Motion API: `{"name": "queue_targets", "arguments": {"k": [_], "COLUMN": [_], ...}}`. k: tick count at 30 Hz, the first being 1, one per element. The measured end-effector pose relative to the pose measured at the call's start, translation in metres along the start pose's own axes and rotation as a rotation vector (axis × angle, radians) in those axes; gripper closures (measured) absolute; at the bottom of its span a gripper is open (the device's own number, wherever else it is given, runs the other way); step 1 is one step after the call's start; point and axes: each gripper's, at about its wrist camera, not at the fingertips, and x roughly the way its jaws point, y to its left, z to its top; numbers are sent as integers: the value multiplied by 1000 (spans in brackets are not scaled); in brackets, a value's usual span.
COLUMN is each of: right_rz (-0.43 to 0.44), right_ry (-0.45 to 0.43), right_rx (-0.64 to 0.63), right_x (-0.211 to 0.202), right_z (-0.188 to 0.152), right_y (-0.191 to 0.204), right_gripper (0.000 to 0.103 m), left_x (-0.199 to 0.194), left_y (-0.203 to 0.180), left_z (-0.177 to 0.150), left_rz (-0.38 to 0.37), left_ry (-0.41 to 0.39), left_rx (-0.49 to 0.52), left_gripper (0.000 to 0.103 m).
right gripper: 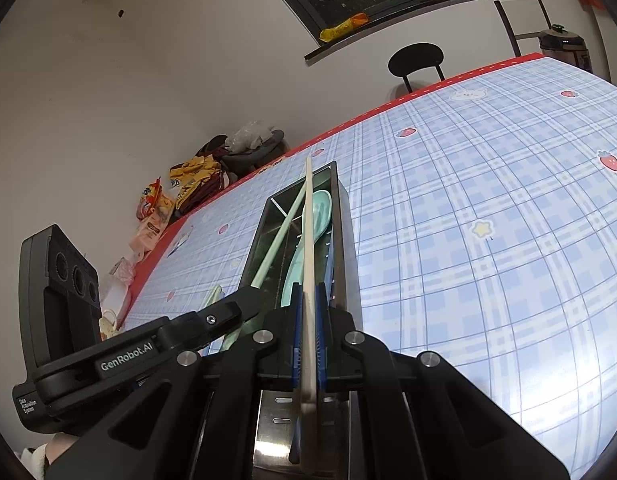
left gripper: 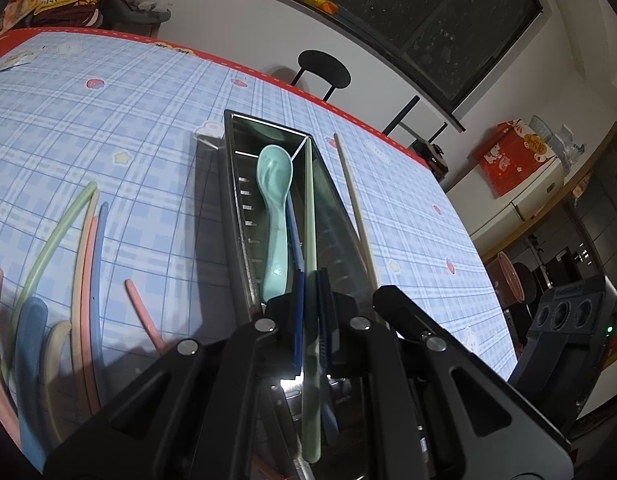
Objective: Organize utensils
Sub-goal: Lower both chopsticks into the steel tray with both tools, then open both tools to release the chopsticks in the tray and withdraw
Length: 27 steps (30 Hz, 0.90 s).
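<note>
Blue plaid tablecloth [left gripper: 108, 128]; left tool [left gripper: 310, 320] clamped on pale-green chopstick [left gripper: 310, 208]; right tool [right gripper: 308, 332] (cream chopstick [right gripper: 308, 240]).

I see a pale blue plaid tablecloth [left gripper: 128, 128] with a red border, dotted with pink strawberries. The silver metal tray [left gripper: 236, 200] holds a mint-green spoon [left gripper: 273, 208]. My left gripper [left gripper: 310, 312] pinches a pale green chopstick [left gripper: 310, 208], my right gripper [right gripper: 308, 312] a cream chopstick [right gripper: 308, 240]. At nine o'clock lie green, pink and blue utensils [left gripper: 84, 248].
</note>
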Motion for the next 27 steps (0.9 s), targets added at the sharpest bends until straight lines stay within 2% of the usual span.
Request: {"name": "queue_targets", "arguments": {"k": [12, 16, 17, 19, 20, 21, 22, 24, 26, 27], "right_rz": [-10, -18, -22, -27, -32, -39, -42, -54, -78, -85], "right_ry": [8, 1, -5, -28, -41, -58, -68, -85, -102, -107], "right_rx": [5, -5, -8, -21, -28, -37, -40, -46, -44, -41], "right_x": [3, 2, 0, -3, -6, -8, -10, -13, -15, -16], "right_z": [1, 1, 1, 2, 2, 2, 3, 3, 4, 4], "right_y": [-2, 0, 0, 2, 3, 5, 6, 7, 7, 6], "right_gripper": [95, 94, 90, 73, 58, 48, 44, 27, 16, 8], "left_x": [2, -5, -8, -17, -22, -27, -32, -46, -61, -68], "left_y": [-1, -1, -1, -1, 0, 1, 2, 7, 12, 16], "left_z": [2, 6, 7, 10, 12, 14, 17, 21, 25, 26], "left_rz": [12, 33, 41, 64, 72, 80, 87, 111, 141, 153], "left_ry": [8, -18, -29, -57, -72, -83, -93, -124, -154, -168], "left_rx": [20, 31, 37, 56, 62, 65, 68, 78, 91, 98], "left_gripper": [92, 87, 84, 81, 78, 76, 71, 64, 51, 48]}}
